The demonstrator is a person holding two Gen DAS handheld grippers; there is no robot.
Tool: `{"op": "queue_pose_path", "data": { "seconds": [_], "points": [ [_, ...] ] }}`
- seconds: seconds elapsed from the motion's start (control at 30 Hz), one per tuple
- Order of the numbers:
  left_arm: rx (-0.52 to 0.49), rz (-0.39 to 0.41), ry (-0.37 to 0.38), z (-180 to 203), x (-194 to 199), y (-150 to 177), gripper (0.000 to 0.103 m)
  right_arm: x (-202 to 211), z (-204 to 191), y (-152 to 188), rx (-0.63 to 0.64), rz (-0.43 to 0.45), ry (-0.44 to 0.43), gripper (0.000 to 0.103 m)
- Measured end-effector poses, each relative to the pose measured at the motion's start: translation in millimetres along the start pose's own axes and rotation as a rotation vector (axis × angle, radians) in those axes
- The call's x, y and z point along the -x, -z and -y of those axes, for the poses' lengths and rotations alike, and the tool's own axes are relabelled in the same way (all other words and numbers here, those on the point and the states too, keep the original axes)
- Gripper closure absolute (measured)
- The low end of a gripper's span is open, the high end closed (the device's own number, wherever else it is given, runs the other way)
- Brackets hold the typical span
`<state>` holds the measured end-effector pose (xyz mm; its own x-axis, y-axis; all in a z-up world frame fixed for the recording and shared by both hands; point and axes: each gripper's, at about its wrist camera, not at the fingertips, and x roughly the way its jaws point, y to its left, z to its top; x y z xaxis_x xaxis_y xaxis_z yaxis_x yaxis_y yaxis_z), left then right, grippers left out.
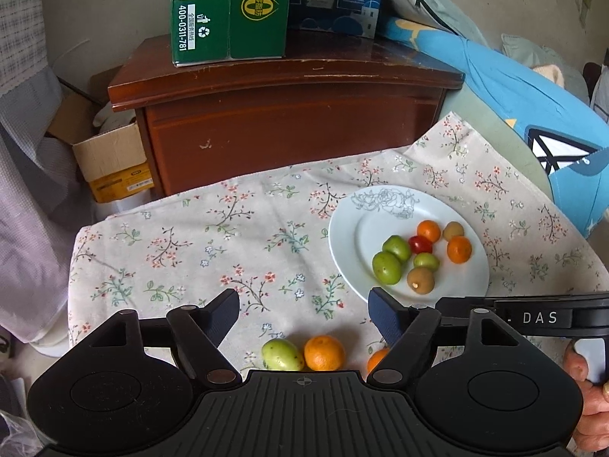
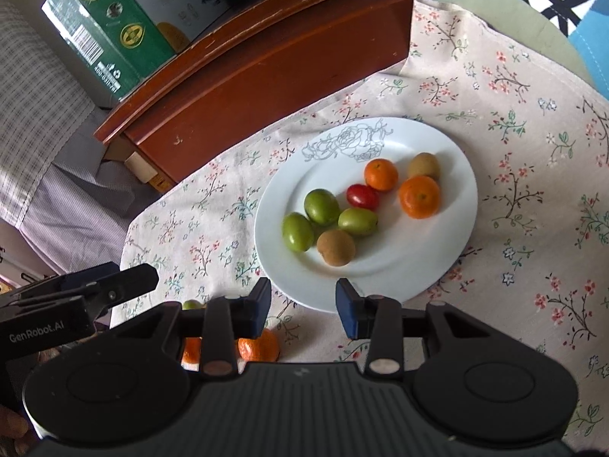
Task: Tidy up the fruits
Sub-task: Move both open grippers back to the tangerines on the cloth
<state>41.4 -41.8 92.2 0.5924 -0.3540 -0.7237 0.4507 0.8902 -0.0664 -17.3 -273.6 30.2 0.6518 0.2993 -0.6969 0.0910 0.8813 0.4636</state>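
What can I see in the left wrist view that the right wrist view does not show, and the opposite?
Only the left wrist view shows the cardboard box beside the cabinet, the green fruit in full on the cloth, and the open left tongs. Only the right wrist view shows the right tongs, open and empty. Both show the white plate with eight fruits, the floral cloth and the wooden cabinet.

Beige cloth point(image 2: 495, 152) over the table, printed with dark twigs, pink and white blossoms, green leaves. White round plate point(image 2: 449, 228) with a grey outlined rose near its upper rim. On it: orange mandarins point(image 2: 418, 196), glossy green plums point(image 2: 321, 206), one red cherry tomato point(image 2: 362, 195), brown fuzzy kiwis point(image 2: 336, 246). Reddish-brown wooden cabinet point(image 1: 281, 129) behind. Upper left, dark green carton point(image 1: 228, 11) with a yellow emblem and white barcode. Black tongs with navy blue pads point(image 1: 380, 310).
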Motion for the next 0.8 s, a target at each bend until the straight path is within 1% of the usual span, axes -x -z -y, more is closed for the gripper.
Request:
{"op": "queue_pose_path", "data": {
  "seconds": [0.07, 0.17, 0.4, 0.47, 0.63, 0.8],
  "points": [
    [-0.015, -0.009, 0.011, -1.6, 0.5, 4.8, 0.028, -1.8, -3.3, 3.0, 0.014, -0.011, -0.011, 0.064],
    [-0.034, -0.024, 0.004, -4.2, -0.1, 12.6, 0.028, -4.2, -8.5, 7.3, 0.044, -0.029, -0.03, 0.064],
    [-0.076, -0.083, -0.004, -12.3, -6.6, 31.3, 0.028, -10.2, -24.8, 18.0, 0.143, -0.055, -0.037, 0.064],
    [-0.088, -0.102, 0.008, -14.7, -8.3, 36.8, 0.028, -12.0, -26.6, 20.1, 0.155, -0.065, -0.044, 0.064],
    [-0.15, -0.126, -0.002, -15.5, -13.1, 50.3, 0.028, -17.0, -29.6, 24.6, 0.18, -0.086, -0.063, 0.064],
    [-0.155, -0.134, -0.001, -17.2, -19.8, 58.0, 0.029, -23.6, -30.9, 27.9, 0.195, -0.105, -0.073, 0.064]
  ]
}}
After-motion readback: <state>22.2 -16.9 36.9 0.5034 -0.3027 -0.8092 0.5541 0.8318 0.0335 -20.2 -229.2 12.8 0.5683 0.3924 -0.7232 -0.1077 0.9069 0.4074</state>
